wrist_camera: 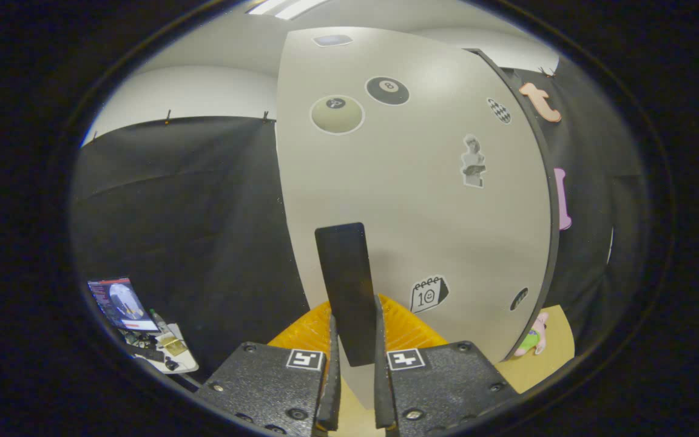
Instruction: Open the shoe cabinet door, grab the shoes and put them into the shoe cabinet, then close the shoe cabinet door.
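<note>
The shoe cabinet door [422, 200] is a pale grey panel covered with stickers, standing close in front of me. A dark flat handle [346, 285] sticks out from its lower part. My gripper [354, 358] is shut on that handle, one finger pressing each side of its lower end. Behind the fingers, at the foot of the door, lies something orange with a ribbed surface [313, 331]; what it is I cannot tell. The cabinet's dark edge [547, 200] runs down the door's right side.
A wooden floor or tabletop [543, 352] lies to the right below the door, with a small pink and green toy [534, 337] on it. To the lower left a small table [161, 352] carries a lit screen [120, 303] and small items. Black cloth hangs behind.
</note>
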{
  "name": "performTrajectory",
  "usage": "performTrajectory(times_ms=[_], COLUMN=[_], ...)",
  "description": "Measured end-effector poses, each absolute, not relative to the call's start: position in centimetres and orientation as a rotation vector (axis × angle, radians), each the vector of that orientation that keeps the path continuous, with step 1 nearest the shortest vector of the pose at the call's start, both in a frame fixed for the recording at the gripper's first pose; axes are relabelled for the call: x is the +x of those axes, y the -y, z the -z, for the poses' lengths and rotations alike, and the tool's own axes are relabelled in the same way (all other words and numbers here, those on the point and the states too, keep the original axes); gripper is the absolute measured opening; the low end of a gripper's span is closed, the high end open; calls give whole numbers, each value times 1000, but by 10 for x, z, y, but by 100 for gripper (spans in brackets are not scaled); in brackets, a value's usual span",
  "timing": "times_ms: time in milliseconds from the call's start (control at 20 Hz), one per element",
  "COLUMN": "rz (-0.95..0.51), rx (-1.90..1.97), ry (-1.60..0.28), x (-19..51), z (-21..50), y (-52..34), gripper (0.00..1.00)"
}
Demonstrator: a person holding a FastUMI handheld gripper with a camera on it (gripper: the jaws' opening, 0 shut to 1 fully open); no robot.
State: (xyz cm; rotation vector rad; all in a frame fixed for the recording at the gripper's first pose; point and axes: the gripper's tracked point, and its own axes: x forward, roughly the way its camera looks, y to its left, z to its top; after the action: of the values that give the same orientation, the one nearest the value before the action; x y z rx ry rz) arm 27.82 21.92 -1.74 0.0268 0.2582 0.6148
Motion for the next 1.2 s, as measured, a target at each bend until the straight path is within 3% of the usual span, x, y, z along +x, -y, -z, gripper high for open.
performTrajectory(times_ms=[800,1050,1200], rz=[-546,-452,-313], rx=[17,15,-26], ry=[-214,-174,-131], x=[231,235,246], z=[1,-6,-12], y=[-117,-59,-12], gripper=[25,24,15])
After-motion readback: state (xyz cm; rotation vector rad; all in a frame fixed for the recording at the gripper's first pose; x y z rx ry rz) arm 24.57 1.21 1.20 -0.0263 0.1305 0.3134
